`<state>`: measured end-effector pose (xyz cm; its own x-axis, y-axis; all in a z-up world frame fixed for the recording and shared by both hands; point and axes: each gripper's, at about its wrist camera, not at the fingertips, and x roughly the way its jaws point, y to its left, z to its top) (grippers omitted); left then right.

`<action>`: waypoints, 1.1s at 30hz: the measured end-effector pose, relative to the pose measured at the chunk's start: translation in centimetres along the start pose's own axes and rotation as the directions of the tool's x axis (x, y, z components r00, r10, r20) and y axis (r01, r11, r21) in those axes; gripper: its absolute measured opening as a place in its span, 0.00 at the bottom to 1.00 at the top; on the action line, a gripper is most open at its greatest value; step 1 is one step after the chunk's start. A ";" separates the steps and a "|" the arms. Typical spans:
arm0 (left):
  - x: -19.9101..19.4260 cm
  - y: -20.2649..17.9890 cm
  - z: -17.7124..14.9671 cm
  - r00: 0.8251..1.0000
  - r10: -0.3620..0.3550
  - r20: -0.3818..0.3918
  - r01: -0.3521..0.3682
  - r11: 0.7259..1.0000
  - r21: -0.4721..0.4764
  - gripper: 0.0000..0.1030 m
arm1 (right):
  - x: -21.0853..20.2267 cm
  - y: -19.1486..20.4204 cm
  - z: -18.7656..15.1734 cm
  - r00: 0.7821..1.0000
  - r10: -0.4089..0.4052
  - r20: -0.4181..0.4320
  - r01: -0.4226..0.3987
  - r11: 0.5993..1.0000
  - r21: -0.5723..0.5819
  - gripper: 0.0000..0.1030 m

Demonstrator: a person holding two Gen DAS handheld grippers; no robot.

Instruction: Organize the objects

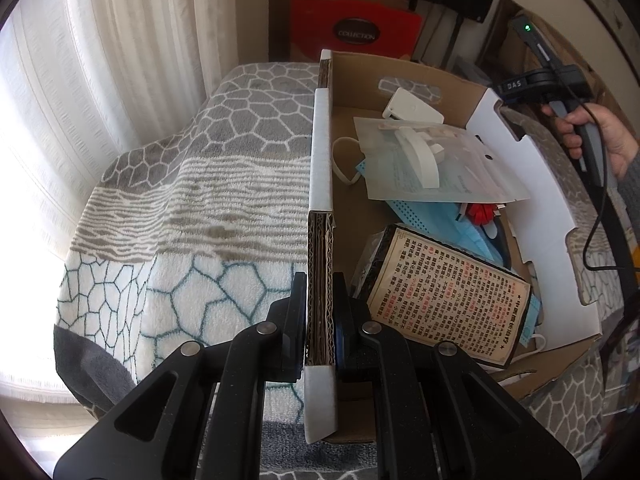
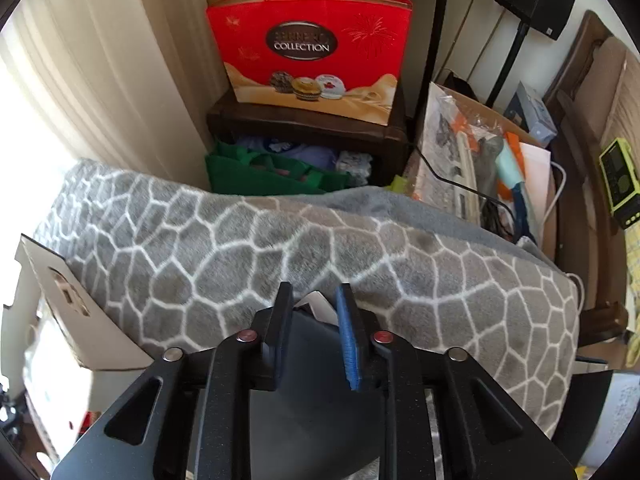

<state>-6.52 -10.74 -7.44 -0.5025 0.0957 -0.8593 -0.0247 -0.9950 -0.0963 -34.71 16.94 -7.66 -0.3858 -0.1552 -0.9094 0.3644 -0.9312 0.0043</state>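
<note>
An open cardboard box [image 1: 512, 184] rests on a grey and white patterned blanket [image 1: 192, 184]. My left gripper [image 1: 320, 280] is shut on the box's left wall [image 1: 320, 152]. Inside lie a white plastic part [image 1: 412, 110], a clear bag [image 1: 440, 160], blue masks [image 1: 436, 220] and a dark-edged card with printed text [image 1: 448, 296]. My right gripper [image 2: 314, 300] hovers over the blanket [image 2: 280, 248] to the right of the box [image 2: 80, 320]. A flat dark grey object [image 2: 312, 364] fills the narrow gap between its pads, with a white scrap [image 2: 318, 304] at its tip. A hand [image 1: 600, 136] holds that gripper's handle.
Beyond the blanket stand a red gift bag [image 2: 312, 60] on a dark stool [image 2: 304, 132], a green bag [image 2: 260, 176], a carton of loose items [image 2: 480, 160] and speaker stands [image 2: 436, 40]. Curtains [image 1: 120, 60] hang at the left. A black cable [image 1: 596, 236] trails past the box.
</note>
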 end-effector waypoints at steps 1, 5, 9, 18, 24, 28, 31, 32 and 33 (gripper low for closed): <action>0.0 0.0 0.0 1.000 0.000 0.000 0.000 1.000 -0.001 0.09 | -0.1 0.0 -0.2 1.000 0.001 0.001 -0.001 1.000 -0.002 0.17; 0.0 0.0 0.0 1.000 0.000 0.001 0.000 1.000 -0.003 0.09 | -1.2 -0.4 -0.9 1.000 -0.001 0.018 0.001 1.000 -0.011 0.07; 0.0 0.0 0.0 1.000 0.000 0.001 0.000 1.000 -0.006 0.10 | -2.9 -0.7 -1.9 1.000 0.007 0.021 -0.007 1.000 -0.016 0.04; 0.1 0.1 0.1 1.000 -0.005 0.000 0.005 1.000 -0.014 0.10 | -8.4 -1.1 -5.1 0.994 0.060 0.096 -0.060 0.998 -0.001 0.04; 0.1 0.4 0.1 1.000 -0.011 -0.003 0.011 1.000 -0.029 0.10 | -13.3 -0.7 -8.7 0.976 0.115 0.184 -0.114 0.993 -0.016 0.03; 0.1 0.1 0.1 1.000 0.005 -0.003 -0.005 1.000 -0.024 0.10 | -16.0 -0.2 -11.6 0.967 0.148 0.206 -0.143 0.989 -0.040 0.01; 0.1 0.1 0.1 1.000 0.002 -0.004 -0.002 1.000 -0.029 0.10 | -17.8 0.4 -13.7 0.961 0.191 0.201 -0.184 0.982 -0.053 0.01; 0.1 0.2 0.2 1.000 -0.001 -0.005 0.001 0.999 -0.033 0.10 | -18.1 0.6 -14.3 0.961 0.198 0.196 -0.190 0.980 -0.058 0.01; 0.1 0.2 0.2 1.000 -0.004 -0.006 0.004 0.999 -0.037 0.10 | -18.3 0.8 -15.0 0.963 0.194 0.187 -0.186 0.981 -0.061 0.01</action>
<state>-6.73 -10.97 -7.45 -0.4969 0.1002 -0.8620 0.0051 -0.9930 -0.1183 -14.68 23.91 2.73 -0.4596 -0.3920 -0.7969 0.4808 -0.8643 0.1478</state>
